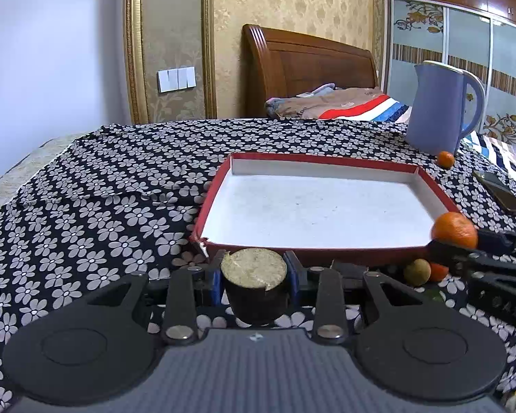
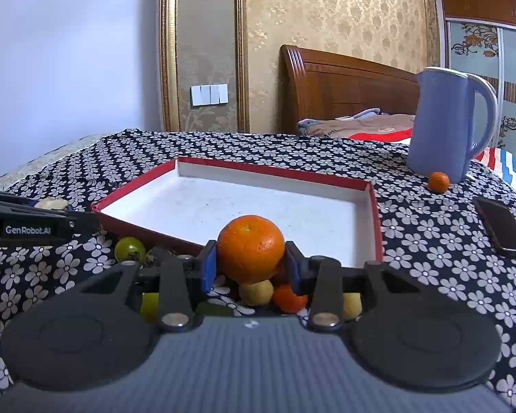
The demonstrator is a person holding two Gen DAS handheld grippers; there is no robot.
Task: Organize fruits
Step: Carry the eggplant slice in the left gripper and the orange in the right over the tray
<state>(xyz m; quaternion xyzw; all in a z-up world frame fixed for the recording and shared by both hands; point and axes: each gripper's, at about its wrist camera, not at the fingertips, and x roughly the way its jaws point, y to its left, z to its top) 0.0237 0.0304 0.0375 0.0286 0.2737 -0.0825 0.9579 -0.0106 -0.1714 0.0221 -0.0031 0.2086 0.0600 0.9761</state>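
Observation:
My left gripper (image 1: pixel 254 275) is shut on a short dark-skinned fruit chunk (image 1: pixel 254 268) with a pale cut top, held just in front of the near wall of a red-rimmed white tray (image 1: pixel 326 255). My right gripper (image 2: pixel 251 261) is shut on a round orange (image 2: pixel 251 251) above the tray's (image 2: pixel 275 172) near right corner. The left wrist view shows that orange (image 1: pixel 454 229) at the right, between the right gripper's black fingers (image 1: pixel 492 241). Nothing lies inside the tray. In the right wrist view the left gripper's body (image 2: pixel 34 225) reaches in from the left edge.
Several small loose fruits lie on the flowered cloth under the right gripper: a green one (image 2: pixel 130 248), a yellow one (image 2: pixel 256 292), an orange piece (image 2: pixel 289 297). A blue jug (image 2: pixel 443 124) stands at the back right beside a small orange (image 2: pixel 438 181). A dark phone (image 2: pixel 502 227) lies right of the tray.

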